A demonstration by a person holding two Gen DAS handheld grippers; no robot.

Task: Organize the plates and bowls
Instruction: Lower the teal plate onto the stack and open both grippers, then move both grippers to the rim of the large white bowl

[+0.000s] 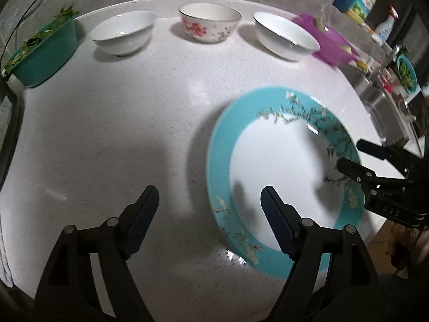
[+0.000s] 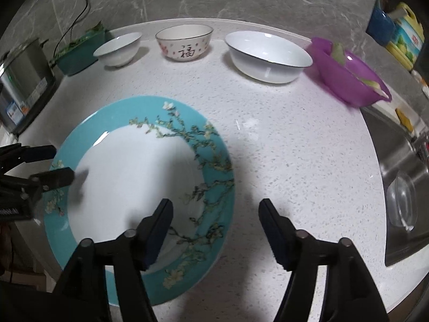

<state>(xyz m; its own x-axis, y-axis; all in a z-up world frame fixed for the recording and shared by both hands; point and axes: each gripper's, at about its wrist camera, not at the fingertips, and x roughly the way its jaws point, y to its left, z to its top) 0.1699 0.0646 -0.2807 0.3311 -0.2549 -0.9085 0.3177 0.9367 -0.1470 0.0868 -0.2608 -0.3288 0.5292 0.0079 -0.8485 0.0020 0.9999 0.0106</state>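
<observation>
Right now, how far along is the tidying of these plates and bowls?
Done, it seems: three bowls stand in a row at the back, a small white bowl, a flowered bowl and a big white bowl. The blue plate lies flat on the counter. In hand: nothing; the left gripper and right gripper are both open over the plate's edges. Left: hard to tell; perhaps nothing.
</observation>
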